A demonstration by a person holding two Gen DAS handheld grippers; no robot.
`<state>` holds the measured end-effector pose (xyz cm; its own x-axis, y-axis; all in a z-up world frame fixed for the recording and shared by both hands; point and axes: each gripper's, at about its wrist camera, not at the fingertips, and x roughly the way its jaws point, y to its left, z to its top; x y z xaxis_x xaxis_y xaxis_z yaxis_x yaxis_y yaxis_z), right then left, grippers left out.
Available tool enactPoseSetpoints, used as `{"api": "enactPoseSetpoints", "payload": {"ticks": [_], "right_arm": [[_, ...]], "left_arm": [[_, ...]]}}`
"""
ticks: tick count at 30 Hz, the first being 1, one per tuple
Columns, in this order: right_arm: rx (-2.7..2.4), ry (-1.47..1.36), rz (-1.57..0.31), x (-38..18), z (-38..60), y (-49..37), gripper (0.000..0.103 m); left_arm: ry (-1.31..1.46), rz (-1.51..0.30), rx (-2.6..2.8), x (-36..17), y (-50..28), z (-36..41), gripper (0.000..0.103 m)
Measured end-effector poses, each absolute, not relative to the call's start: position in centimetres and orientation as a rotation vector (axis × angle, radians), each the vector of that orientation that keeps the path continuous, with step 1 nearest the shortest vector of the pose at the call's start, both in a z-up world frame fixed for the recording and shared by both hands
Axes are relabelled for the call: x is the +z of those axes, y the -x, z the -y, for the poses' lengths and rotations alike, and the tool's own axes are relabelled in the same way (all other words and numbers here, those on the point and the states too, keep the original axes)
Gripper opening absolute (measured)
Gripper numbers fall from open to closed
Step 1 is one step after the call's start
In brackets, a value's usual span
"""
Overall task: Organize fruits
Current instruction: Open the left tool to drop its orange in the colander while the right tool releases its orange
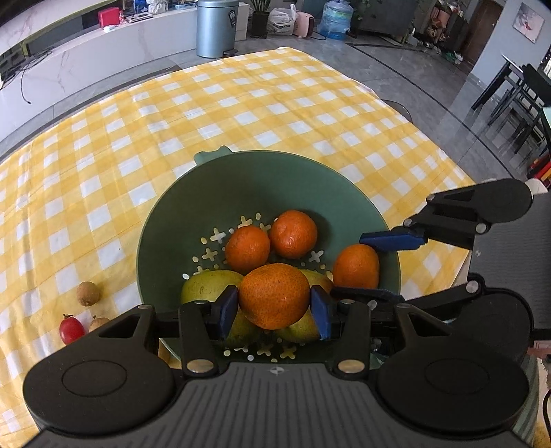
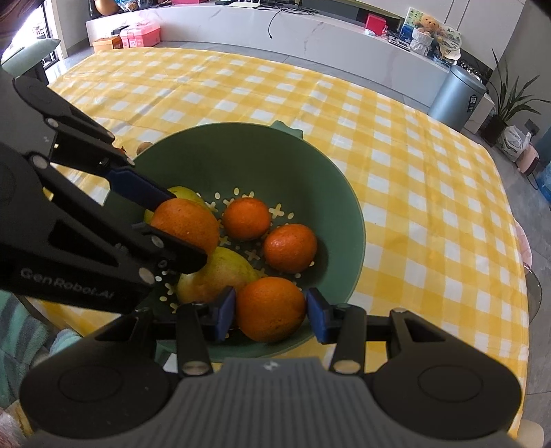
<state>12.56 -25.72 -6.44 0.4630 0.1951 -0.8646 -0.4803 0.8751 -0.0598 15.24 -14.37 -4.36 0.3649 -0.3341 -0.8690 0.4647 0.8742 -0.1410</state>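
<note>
A green colander bowl [image 1: 241, 186] stands on the yellow checked tablecloth and shows in the right wrist view too [image 2: 241, 155]. It holds two loose tangerines [image 1: 292, 234] [image 2: 246, 219] and yellow-green pears [image 1: 206, 282] [image 2: 213, 272]. My left gripper [image 1: 275, 306] is shut on a tangerine [image 1: 273, 294] just above the pears, inside the bowl. My right gripper [image 2: 270, 312] is shut on another tangerine [image 2: 270, 306] over the bowl's near side. Each gripper shows in the other's view, with its tangerine [image 1: 356, 265] [image 2: 187, 224].
A small red fruit [image 1: 71, 331] and two brown longans [image 1: 88, 293] lie on the cloth left of the bowl. The checked cloth [image 1: 241, 103] stretches beyond the bowl. A grey bin [image 1: 215, 27] and dark chairs [image 1: 516, 96] stand on the floor past the table.
</note>
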Motion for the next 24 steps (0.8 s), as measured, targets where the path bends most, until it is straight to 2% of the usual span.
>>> {"api": "enactPoseSetpoints", "payload": {"ticks": [7,11,24], "right_arm": [[0.422,0.326,-1.005,-6.4,25.5,-12.8,0.043],[0.427,0.337,-1.008,-6.4,25.5,-13.0,0.043],[0.411,0.321,-0.983,-5.8,25.2,-13.7,0.043]], "left_arm": [[-0.17,-1.065,-0.505,-4.3,-15.3,14.9,0.055],[-0.175,-1.037,-0.502,-3.9,-15.2,14.7,0.061],[-0.096,-0.997,-0.425,-2.0,-15.5,10.7,0.061]]}}
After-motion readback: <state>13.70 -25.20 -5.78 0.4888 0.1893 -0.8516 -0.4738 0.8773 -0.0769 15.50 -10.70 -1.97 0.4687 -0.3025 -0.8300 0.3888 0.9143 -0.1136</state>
